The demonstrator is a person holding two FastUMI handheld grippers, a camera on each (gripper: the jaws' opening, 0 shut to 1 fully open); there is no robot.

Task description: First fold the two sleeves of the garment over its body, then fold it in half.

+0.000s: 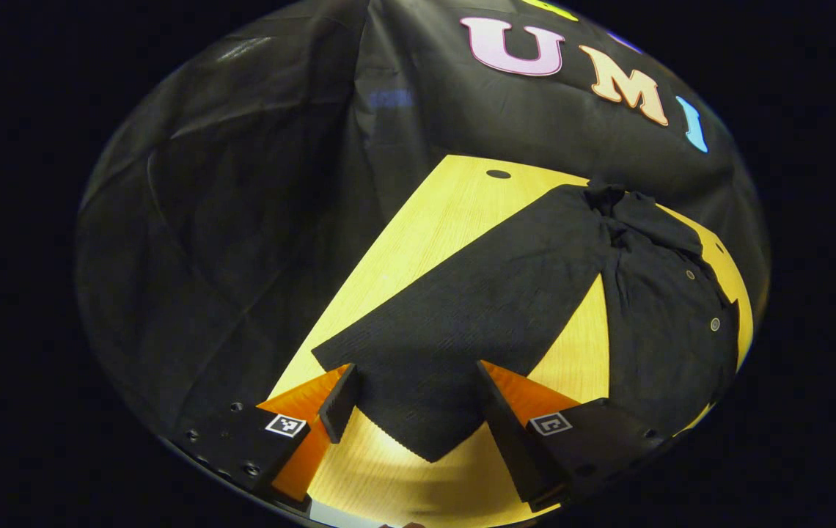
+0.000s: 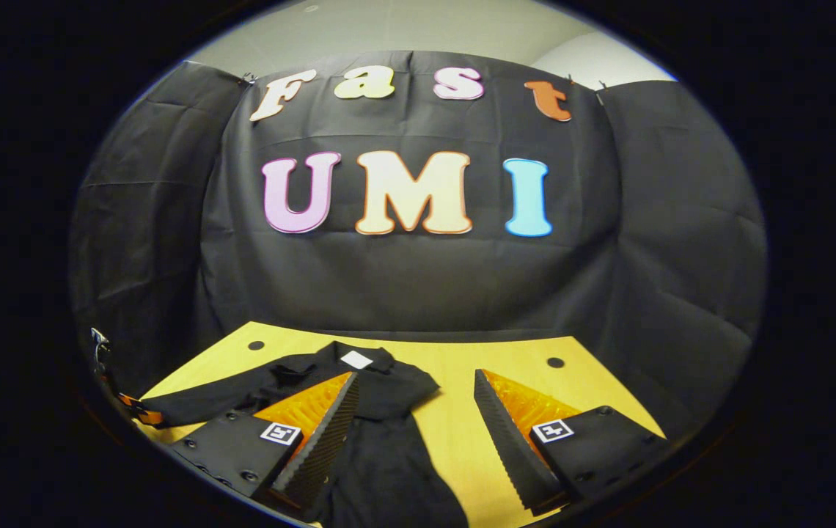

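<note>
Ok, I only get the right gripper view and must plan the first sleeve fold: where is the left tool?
Observer: The left tool is open, with its fingers either side of the sleeve at its cuff end.
Operator: Is that sleeve folded over yet?
Observer: No, it lies stretched out flat on the table, angled away from the body.
Operator: Anything to tell me which face is up?
Observer: Two buttons show on the body.

Recording booth, not a home: black cloth wall (image 2: pixel 418 286) draped on three sides, pale room wall (image 2: pixel 403 29) above, light wooden table (image 2: pixel 455 433) with round drilled holes.
</note>
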